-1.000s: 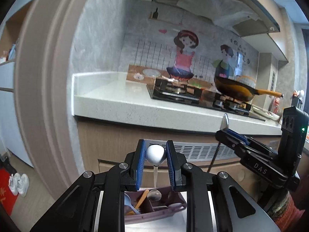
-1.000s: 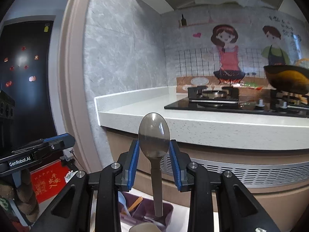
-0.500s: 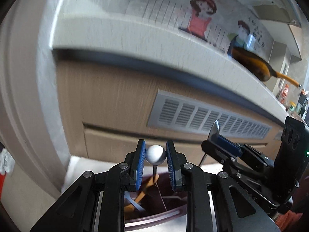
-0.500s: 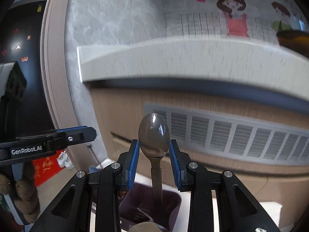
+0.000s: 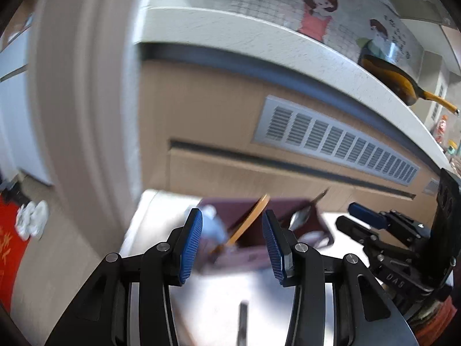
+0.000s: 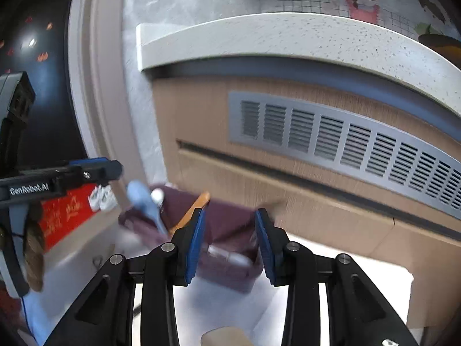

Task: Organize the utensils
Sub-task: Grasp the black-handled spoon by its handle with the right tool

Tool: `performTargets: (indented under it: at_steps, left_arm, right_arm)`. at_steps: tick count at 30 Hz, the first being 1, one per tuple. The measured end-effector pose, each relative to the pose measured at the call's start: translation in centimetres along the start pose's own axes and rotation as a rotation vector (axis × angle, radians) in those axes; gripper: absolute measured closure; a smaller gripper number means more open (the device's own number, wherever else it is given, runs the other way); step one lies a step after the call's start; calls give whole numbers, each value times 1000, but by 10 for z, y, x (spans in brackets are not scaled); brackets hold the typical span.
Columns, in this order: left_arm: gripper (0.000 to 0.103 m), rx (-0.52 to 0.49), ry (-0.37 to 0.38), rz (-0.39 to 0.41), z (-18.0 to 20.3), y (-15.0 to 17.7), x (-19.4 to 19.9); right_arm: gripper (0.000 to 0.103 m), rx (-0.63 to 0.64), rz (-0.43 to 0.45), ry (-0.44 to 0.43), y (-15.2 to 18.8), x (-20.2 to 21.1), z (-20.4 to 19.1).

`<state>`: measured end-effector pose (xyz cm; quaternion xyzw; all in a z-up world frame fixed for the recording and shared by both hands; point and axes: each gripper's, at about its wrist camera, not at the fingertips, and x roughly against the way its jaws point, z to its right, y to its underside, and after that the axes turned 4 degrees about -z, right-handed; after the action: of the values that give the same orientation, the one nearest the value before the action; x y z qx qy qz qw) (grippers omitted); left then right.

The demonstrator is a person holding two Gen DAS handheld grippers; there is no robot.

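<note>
Both my grippers, left (image 5: pixel 232 242) and right (image 6: pixel 229 240), are spread, empty, above the bin (image 6: pixel 230 222). Spoons (image 6: pixel 145 201) are light, stiff, slippery; grab handles.

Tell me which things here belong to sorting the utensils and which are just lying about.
Part of the job:
purple holder
orange wooden utensil
light blue spoon
left gripper, jaws open
right gripper, jaws open

Just there:
frying pan
vent grille
white shoes

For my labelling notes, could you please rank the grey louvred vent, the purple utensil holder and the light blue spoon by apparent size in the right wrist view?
1. Grey louvred vent
2. Purple utensil holder, partly hidden
3. Light blue spoon
</note>
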<state>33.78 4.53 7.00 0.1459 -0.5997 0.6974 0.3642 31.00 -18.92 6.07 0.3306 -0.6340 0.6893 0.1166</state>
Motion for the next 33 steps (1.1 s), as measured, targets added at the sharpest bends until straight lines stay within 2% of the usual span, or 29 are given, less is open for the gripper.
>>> performTargets:
  at_steps: [3, 7, 10, 14, 16, 19, 22, 28, 33]
  left_arm:
    - [58, 26, -49, -21, -17, 31, 13]
    - [58, 87, -100, -67, -39, 70, 18]
    - [58, 114, -143, -99, -52, 96, 20]
    - [58, 129, -169, -127, -65, 118, 24]
    - [58, 145, -181, -140, -72, 125, 22]
    - [58, 181, -182, -167, -81, 131, 16]
    - [58, 186, -153, -197, -82, 134, 9]
    - [59, 224, -79, -273, -76, 137, -19]
    - [58, 219, -74, -305, -62, 130, -46]
  right_arm:
    - [69, 13, -44, -21, 18, 4, -19]
    - [69, 12, -189, -123, 49, -12, -55]
    - [69, 27, -271, -149, 80, -25, -84]
    - [69, 72, -360, -217, 101, -42, -112]
    - [69, 89, -393, -206, 107, -51, -121]
    - [69, 43, -421, -182, 108, -68, -123]
    - [70, 63, -407, -125, 107, -82, -123]
    - [71, 168, -411, -76, 121, -59, -100]
    - [70, 92, -435, -24, 137, -34, -49]
